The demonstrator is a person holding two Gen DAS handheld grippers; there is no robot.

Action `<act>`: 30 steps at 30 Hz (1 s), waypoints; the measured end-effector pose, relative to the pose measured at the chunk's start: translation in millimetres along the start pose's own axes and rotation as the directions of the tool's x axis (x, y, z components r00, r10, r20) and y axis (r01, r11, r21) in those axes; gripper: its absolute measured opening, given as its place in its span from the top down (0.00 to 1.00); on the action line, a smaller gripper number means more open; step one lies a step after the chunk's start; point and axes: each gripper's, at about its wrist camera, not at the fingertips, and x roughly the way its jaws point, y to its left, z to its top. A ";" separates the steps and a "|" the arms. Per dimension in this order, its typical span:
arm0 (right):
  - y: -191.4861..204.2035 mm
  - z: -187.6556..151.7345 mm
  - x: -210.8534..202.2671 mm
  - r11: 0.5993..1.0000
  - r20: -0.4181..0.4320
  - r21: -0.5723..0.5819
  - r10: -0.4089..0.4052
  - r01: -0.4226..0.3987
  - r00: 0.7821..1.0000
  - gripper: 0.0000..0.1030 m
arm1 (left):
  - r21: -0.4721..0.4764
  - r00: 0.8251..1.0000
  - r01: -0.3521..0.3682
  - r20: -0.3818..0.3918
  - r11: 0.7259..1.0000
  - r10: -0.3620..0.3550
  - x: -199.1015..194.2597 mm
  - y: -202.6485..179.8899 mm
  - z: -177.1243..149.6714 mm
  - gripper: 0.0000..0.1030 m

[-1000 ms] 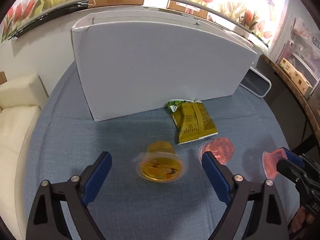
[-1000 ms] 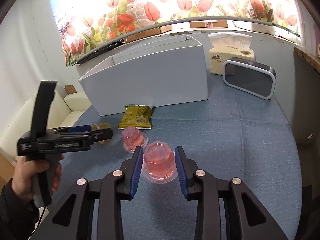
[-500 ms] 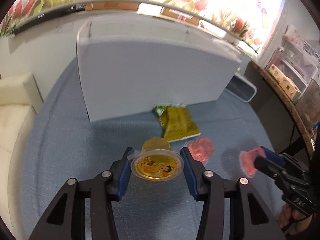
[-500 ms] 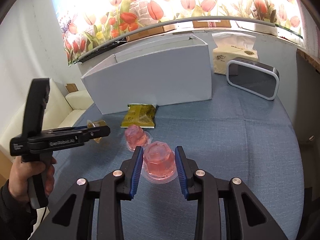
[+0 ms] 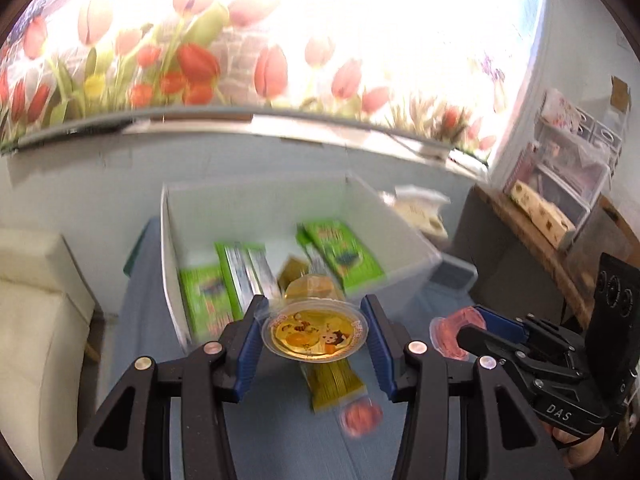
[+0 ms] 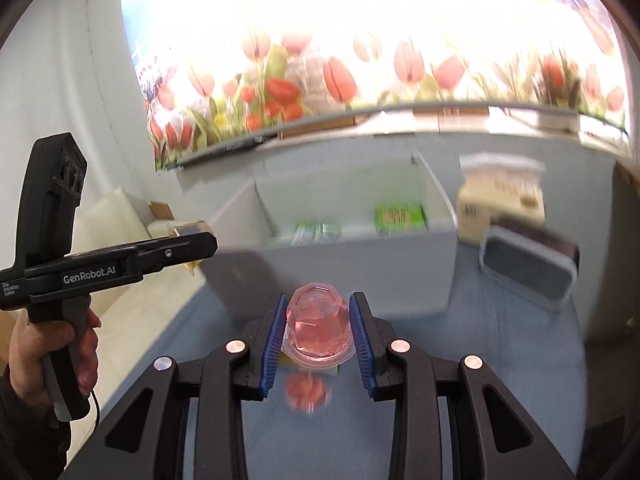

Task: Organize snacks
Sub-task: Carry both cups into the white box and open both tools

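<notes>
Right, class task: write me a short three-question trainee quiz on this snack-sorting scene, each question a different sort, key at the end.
1. True or false: the left gripper is shut on the round yellow jelly cup with a cartoon foil lid.
2. What does the right gripper hold? A) tissue box B) faceted pink jelly cup C) green packet
3. Fill in: green snack packets lie inside the open white ____ box.

Key: 1 true; 2 B; 3 cardboard.
</notes>
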 end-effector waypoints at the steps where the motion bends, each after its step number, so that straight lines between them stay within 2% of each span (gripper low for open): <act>1: -0.3 10.3 4.3 1.000 0.005 -0.007 0.001 -0.001 1.000 0.66 | -0.009 1.000 0.006 -0.002 1.000 -0.007 4.4 4.9 10.7 0.49; 4: -0.7 43.5 24.3 0.999 0.009 -0.032 -0.007 0.007 1.000 0.66 | -0.006 1.000 -0.018 -0.012 1.000 0.018 25.7 16.1 36.1 0.49; 6: -2.7 61.7 43.1 0.999 -0.007 -0.048 -0.021 0.020 1.000 0.66 | -0.012 0.999 -0.030 -0.046 0.999 0.030 46.0 25.9 45.4 0.49; 11: -20.0 82.7 94.0 0.997 -0.096 -0.051 -0.059 0.054 0.994 0.66 | -0.021 0.991 -0.080 -0.105 0.997 0.077 80.7 41.6 42.1 0.47; 12: -23.2 81.3 101.1 0.996 -0.112 -0.053 -0.071 0.066 0.991 0.66 | -0.020 0.988 -0.088 -0.126 0.996 0.085 87.6 44.5 38.9 0.43; 14: -28.8 76.1 117.2 0.997 -0.164 -0.041 -0.073 0.067 0.984 0.65 | -0.020 0.982 -0.116 -0.151 0.993 0.111 95.1 46.8 32.2 0.09; 15: -31.9 73.1 121.2 0.997 -0.181 -0.028 -0.074 0.070 0.981 0.50 | -0.008 0.983 -0.129 -0.135 0.992 0.127 95.0 47.1 29.3 0.02; 16: -34.3 70.1 124.7 0.996 -0.195 -0.019 -0.092 0.090 0.977 0.18 | 0.004 0.985 -0.120 -0.124 0.993 0.119 94.1 46.8 26.1 0.00; 17: -35.9 67.2 123.4 0.994 -0.181 -0.018 -0.106 0.105 0.978 0.09 | 0.020 0.985 -0.113 -0.129 0.993 0.115 94.2 45.1 23.3 0.00; 19: -39.4 65.5 117.0 0.996 -0.149 -0.013 -0.093 0.092 0.985 0.07 | 0.046 0.984 -0.118 -0.127 0.992 0.123 91.1 40.5 19.2 0.00; 20: -41.6 64.8 115.8 0.996 -0.160 -0.002 -0.086 0.087 0.983 0.07 | 0.050 0.984 -0.119 -0.130 0.992 0.125 89.8 39.2 17.4 0.00; 23: -50.2 62.6 103.7 0.995 -0.148 0.044 -0.086 0.094 0.985 0.07 | 0.032 0.987 -0.111 -0.117 0.993 0.114 82.5 39.0 13.9 0.00; 25: -53.8 61.4 91.9 0.993 -0.126 0.065 -0.088 0.096 0.988 0.00 | 0.021 0.987 -0.110 -0.118 0.994 0.111 79.7 38.2 14.1 0.00; 30: -56.2 54.8 58.7 0.989 -0.082 0.096 -0.104 0.112 0.991 0.00 | 0.038 0.988 -0.117 -0.100 0.992 0.120 65.5 27.5 16.3 0.00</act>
